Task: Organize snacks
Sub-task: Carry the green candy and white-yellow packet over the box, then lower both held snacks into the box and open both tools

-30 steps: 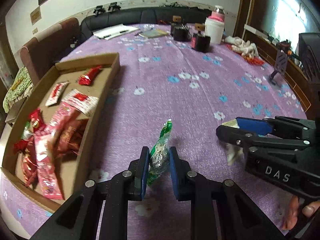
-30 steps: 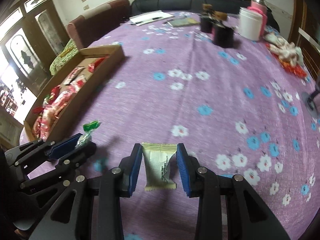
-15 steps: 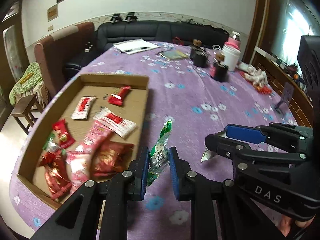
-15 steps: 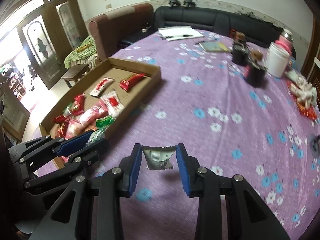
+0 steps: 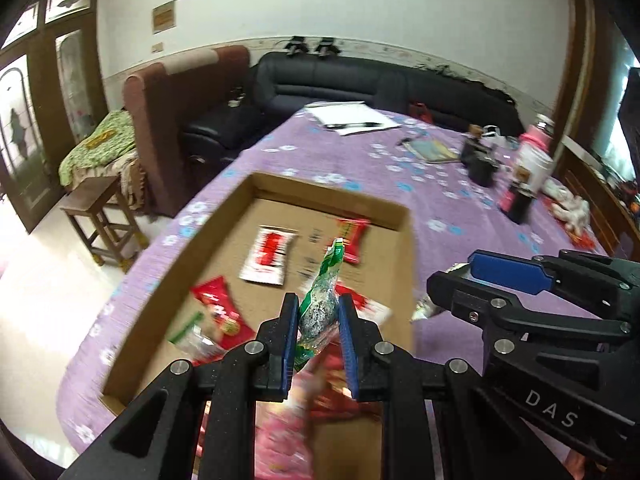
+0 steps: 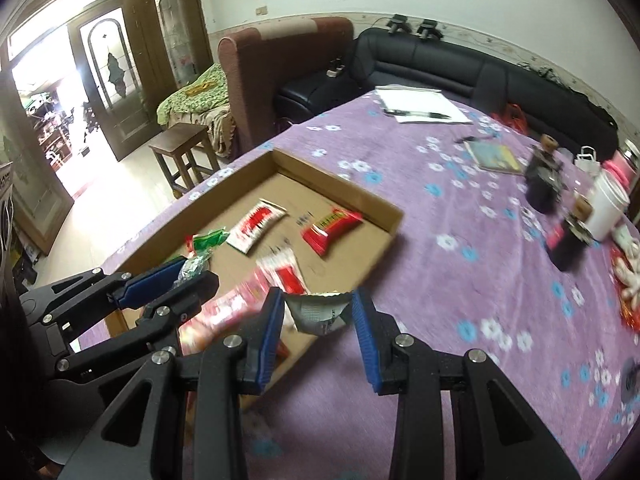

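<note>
My left gripper is shut on a green snack packet and holds it above the open cardboard box. My right gripper is shut on a pale green-white snack packet and holds it over the box's right edge. The box holds several red and white snack packets. The left gripper also shows in the right wrist view, with the green packet between its fingers. The right gripper also shows in the left wrist view.
The box lies on a table with a purple flowered cloth. Dark jars, a white cup, a book and papers stand at the far side. A wooden stool, an armchair and a black sofa lie beyond the table.
Both grippers have lifted and moved left with their packets, from above the bare cloth to above the box. Both stay shut on their packets.
</note>
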Tool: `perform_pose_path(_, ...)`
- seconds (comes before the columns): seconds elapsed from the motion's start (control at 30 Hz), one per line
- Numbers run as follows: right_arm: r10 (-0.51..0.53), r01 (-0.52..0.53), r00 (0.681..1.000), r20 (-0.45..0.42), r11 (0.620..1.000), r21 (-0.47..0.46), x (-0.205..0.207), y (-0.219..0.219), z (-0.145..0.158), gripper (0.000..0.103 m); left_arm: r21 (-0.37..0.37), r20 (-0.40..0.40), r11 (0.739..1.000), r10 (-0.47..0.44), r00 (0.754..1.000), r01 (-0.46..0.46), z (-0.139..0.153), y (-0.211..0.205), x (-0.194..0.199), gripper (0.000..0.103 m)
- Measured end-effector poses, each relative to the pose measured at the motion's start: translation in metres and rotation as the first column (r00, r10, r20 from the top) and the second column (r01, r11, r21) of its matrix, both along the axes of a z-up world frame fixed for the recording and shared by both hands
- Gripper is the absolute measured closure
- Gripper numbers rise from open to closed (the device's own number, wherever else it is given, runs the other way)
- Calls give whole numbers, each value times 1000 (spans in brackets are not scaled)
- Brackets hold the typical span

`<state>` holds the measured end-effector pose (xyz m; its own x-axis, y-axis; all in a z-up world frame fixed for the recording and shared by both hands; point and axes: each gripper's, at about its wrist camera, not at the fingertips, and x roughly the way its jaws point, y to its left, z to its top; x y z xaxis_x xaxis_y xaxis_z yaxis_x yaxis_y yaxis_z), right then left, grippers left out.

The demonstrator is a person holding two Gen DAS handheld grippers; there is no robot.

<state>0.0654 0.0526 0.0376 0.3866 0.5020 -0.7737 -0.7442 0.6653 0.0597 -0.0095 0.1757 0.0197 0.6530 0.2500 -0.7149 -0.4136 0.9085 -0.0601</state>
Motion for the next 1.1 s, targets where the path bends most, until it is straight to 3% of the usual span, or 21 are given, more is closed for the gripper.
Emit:
perform_pose_path(0.5,-1,0,1000,-27,998,-66,39,82,-29,69,13,-113,993,122,986,-122,-31,72,42,82)
perform_pose_path(0.9,-60,53,995,-77,994,-95,70,96,-52,68,-7,-191,989,141,971,-145,-48,89,68,82)
perform_pose_path(0.97,-65,57,995,-71,993,-104,73,98,-53,65,12,-197,990,143,970,-143,-49,88,71,77)
perform_pose_path(1.1,-92,87,995,-47,991,-99,79,95,-52,57,36,-184,985,172,968,-168,-46,91,73,56)
